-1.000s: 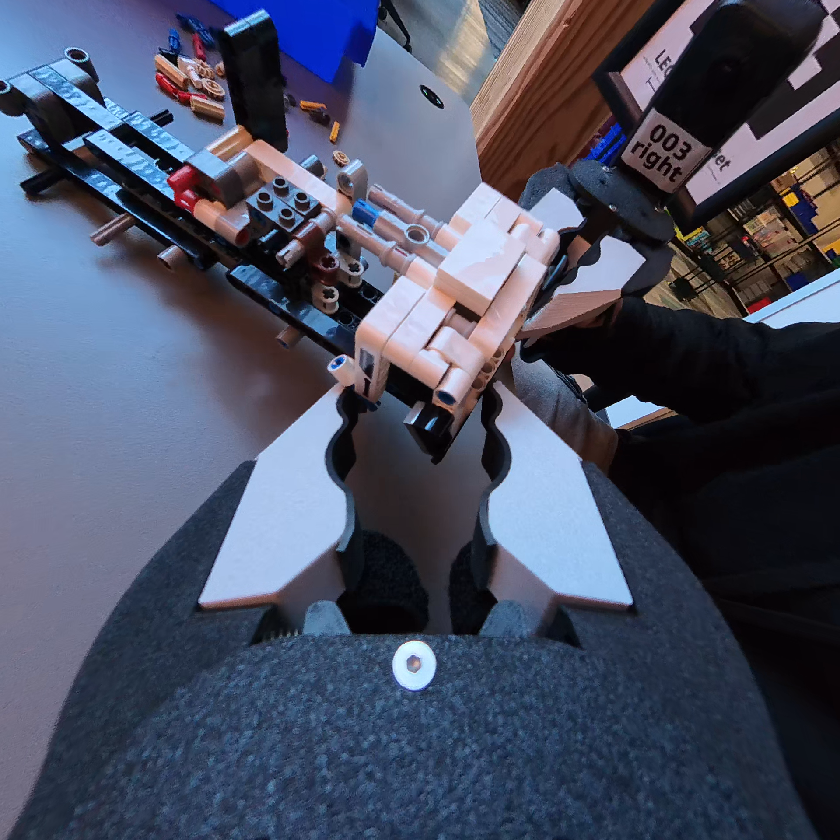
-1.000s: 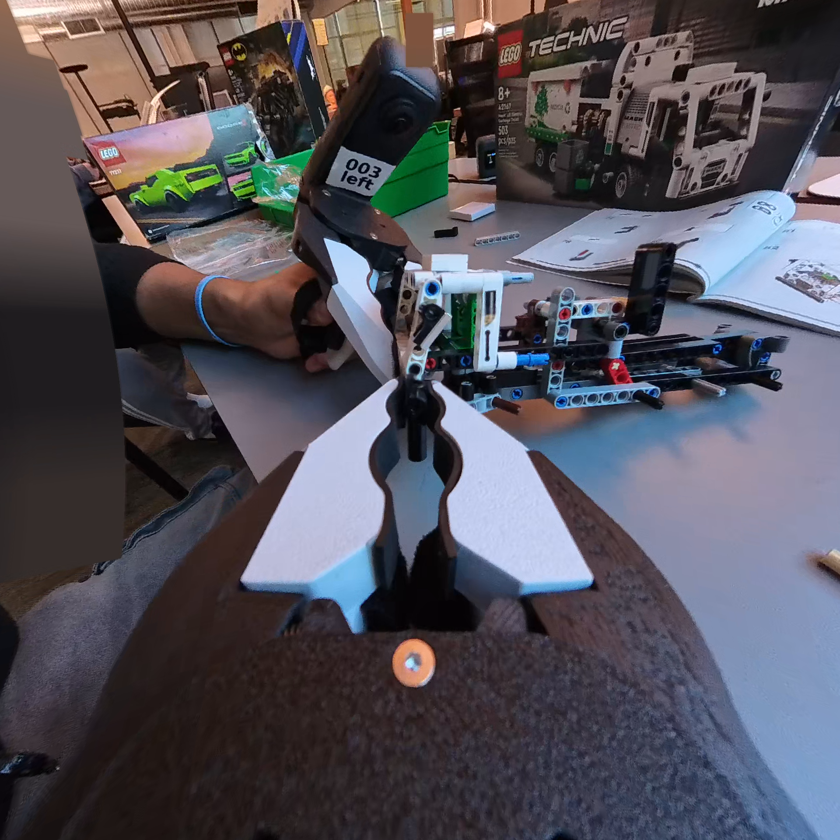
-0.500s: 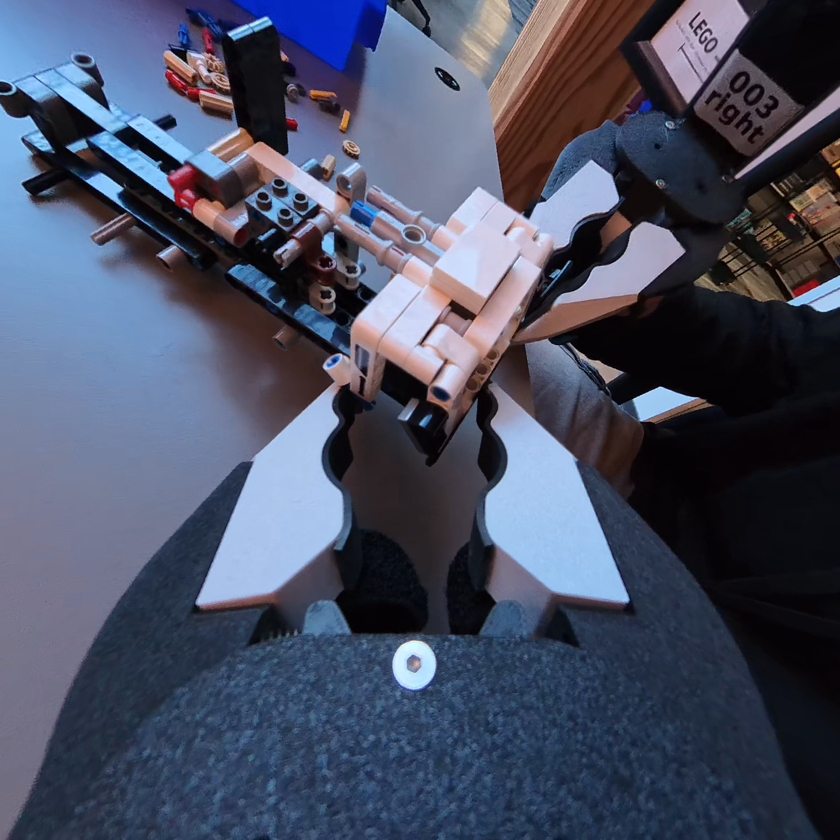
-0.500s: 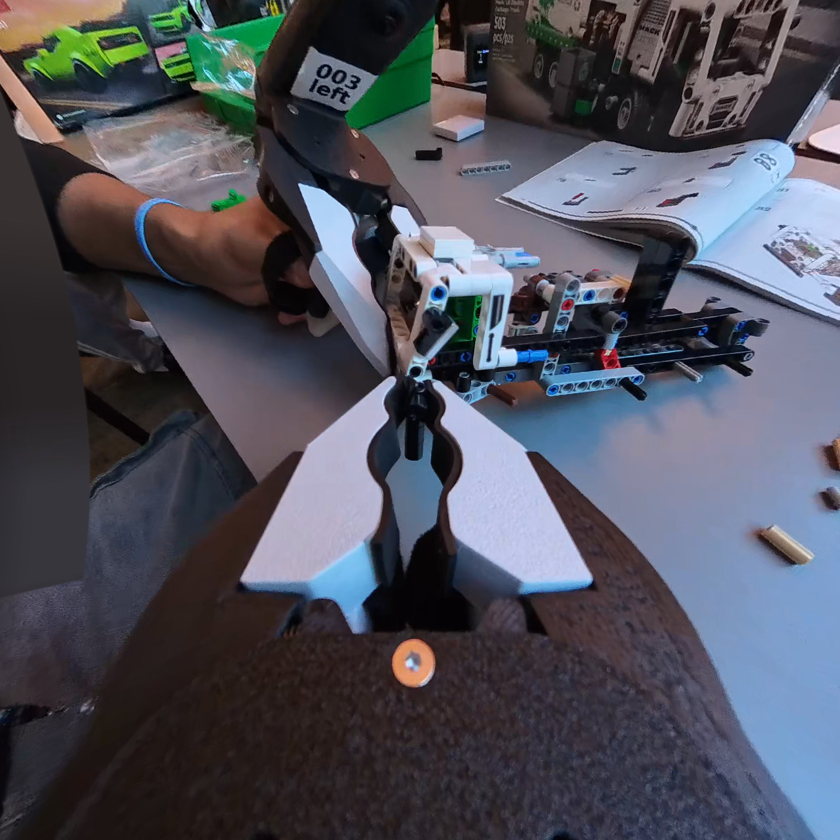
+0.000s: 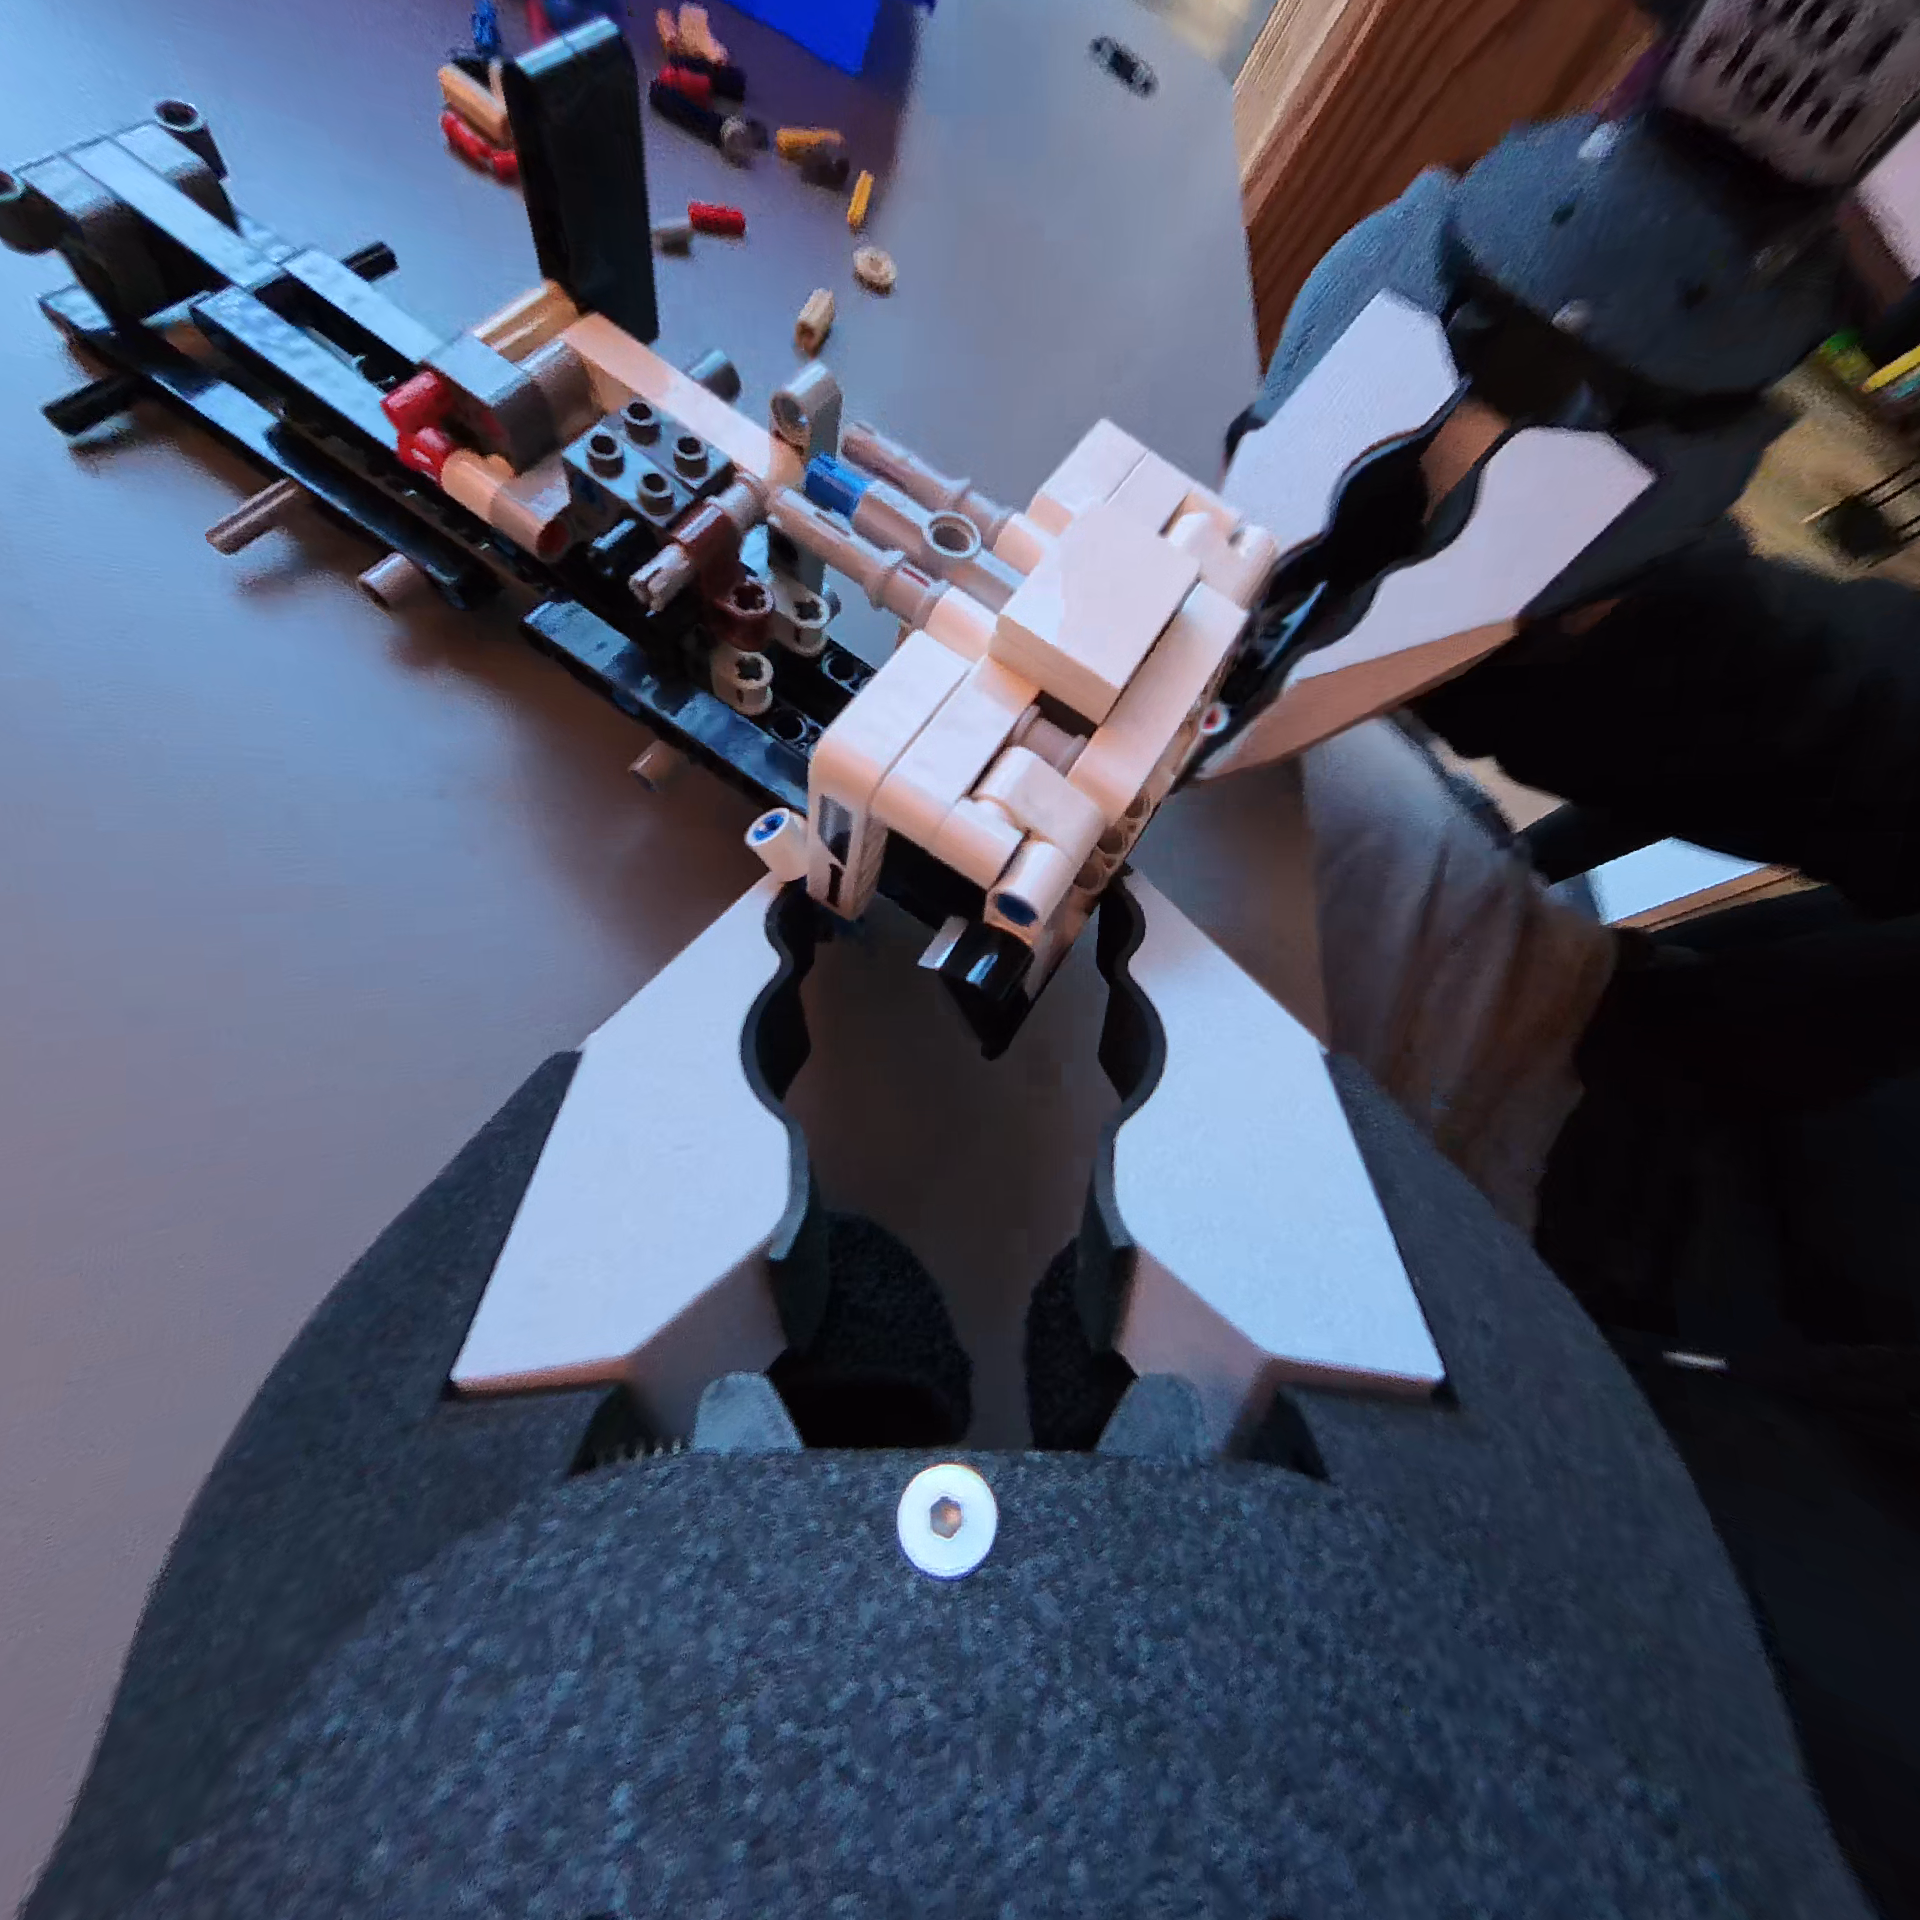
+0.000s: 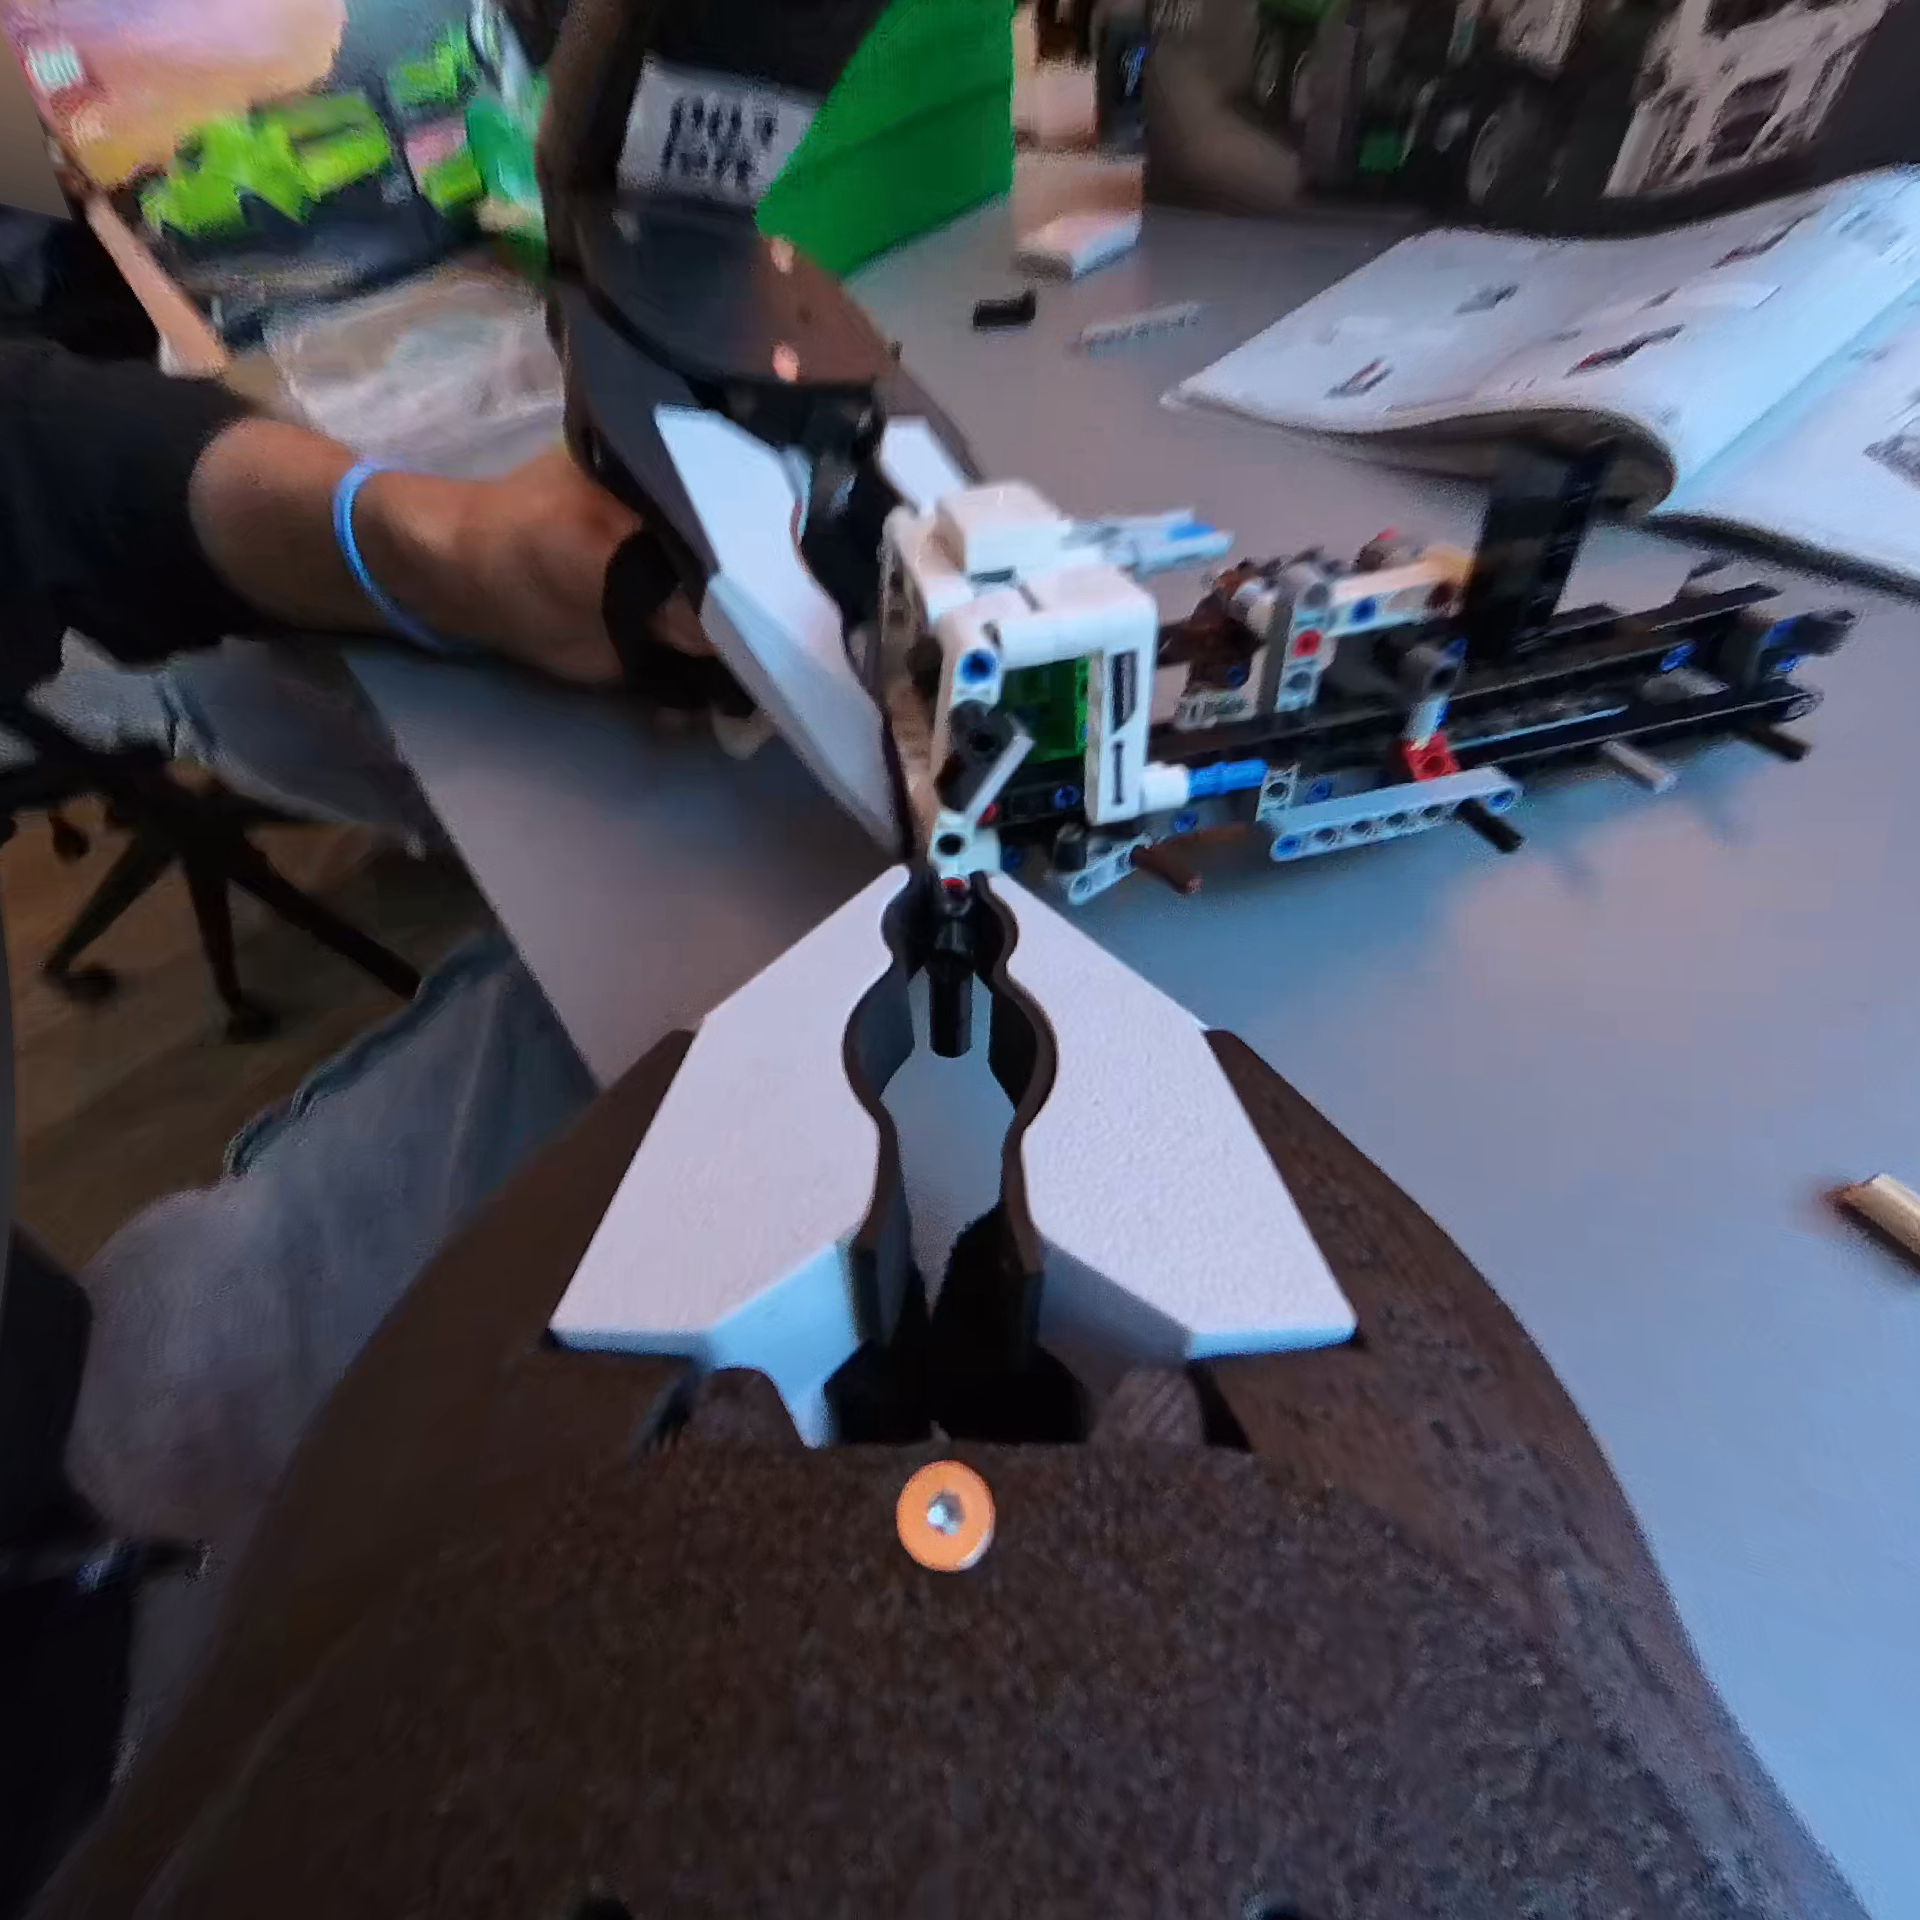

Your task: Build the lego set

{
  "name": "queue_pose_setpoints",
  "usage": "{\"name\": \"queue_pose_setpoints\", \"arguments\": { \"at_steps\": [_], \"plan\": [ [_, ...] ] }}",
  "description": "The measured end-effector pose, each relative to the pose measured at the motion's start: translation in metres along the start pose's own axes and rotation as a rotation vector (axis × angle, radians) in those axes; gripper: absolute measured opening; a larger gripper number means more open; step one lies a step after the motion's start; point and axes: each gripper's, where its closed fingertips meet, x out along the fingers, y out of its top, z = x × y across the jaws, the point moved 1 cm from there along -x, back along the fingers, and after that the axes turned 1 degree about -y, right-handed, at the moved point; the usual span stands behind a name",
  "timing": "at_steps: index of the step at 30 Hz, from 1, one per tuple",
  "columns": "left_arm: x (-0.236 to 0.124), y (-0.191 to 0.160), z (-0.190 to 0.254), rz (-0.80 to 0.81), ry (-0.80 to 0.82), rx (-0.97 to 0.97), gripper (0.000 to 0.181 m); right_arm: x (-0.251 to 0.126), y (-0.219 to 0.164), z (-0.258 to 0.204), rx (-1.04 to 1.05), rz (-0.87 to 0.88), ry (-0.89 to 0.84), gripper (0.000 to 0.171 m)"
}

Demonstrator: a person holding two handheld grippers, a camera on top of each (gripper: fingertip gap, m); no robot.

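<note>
The long Lego truck chassis (image 5: 343,332) lies on the grey table (image 5: 260,935), with a white cab block (image 5: 1091,623) at its near end. My left gripper (image 5: 945,904) is shut on the lower end of that cab block, one fingertip on each side. It also shows in the right wrist view (image 6: 790,623), clamped on the cab (image 6: 1049,623). My right gripper (image 6: 951,904) is shut on a short black pin (image 6: 948,987), whose front end is against a white connector (image 6: 961,842) at the cab's lower corner. The right gripper also shows in the left wrist view (image 5: 1351,582), beside the cab.
An open instruction booklet (image 6: 1558,312) lies behind the chassis, with a green bin (image 6: 904,125) and set boxes farther back. Loose small parts (image 5: 727,135) lie beyond the chassis, and a tan pin (image 6: 1881,1216) lies to the right. The table edge and a person's lap are close by.
My right gripper has moved in closer and lower with the black pin, bringing it up against the cab's lower corner. My left gripper has kept its hold on the cab.
</note>
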Motion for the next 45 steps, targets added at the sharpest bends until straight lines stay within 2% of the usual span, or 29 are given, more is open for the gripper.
{"name": "queue_pose_setpoints", "arguments": {
  "at_steps": [2, 6, 13, 25, 28, 32, 34, 36, 39, 41, 45],
  "plan": [
    [0.001, -0.005, -0.003, -0.035, 0.041, 0.048, 0.055, -0.002, -0.01, -0.004, -0.058, -0.081, 0.015, 0.006],
    [0.0, -0.008, -0.005, -0.062, 0.08, 0.095, 0.055, -0.007, -0.021, -0.001, -0.142, -0.116, -0.008, 0.006],
    [0.0, -0.008, -0.003, -0.062, 0.063, 0.096, 0.055, -0.004, -0.04, 0.003, -0.209, -0.24, -0.073, 0.007],
    [-0.001, -0.007, -0.003, -0.058, 0.041, 0.084, 0.055, -0.014, -0.039, 0.002, -0.174, -0.196, -0.074, 0.014],
    [-0.001, -0.007, -0.002, -0.057, 0.039, 0.082, 0.055, -0.012, -0.042, 0.004, -0.188, -0.224, -0.099, 0.008],
    [-0.001, -0.007, -0.002, -0.056, 0.037, 0.08, 0.055, -0.014, -0.033, 0.004, -0.203, -0.186, -0.11, 0.006],
    [-0.002, -0.007, -0.002, -0.055, 0.035, 0.078, 0.055, -0.015, -0.032, 0.007, -0.174, -0.193, -0.116, 0.006],
    [-0.003, -0.006, -0.002, -0.045, 0.018, 0.064, 0.055, -0.015, -0.021, 0.004, -0.097, -0.123, -0.075, 0.007],
    [-0.009, 0.001, 0.005, 0.013, -0.089, 0.002, 0.055, -0.011, -0.002, -0.007, 0.098, -0.013, 0.04, 0.006],
    [-0.016, 0.008, 0.01, 0.066, -0.177, -0.056, 0.054, -0.01, 0.006, -0.008, 0.119, 0.039, 0.052, 0.006],
    [-0.018, 0.009, 0.012, 0.081, -0.211, -0.07, 0.054, -0.014, 0.025, -0.011, 0.101, 0.147, 0.048, 0.007]
  ]
}}
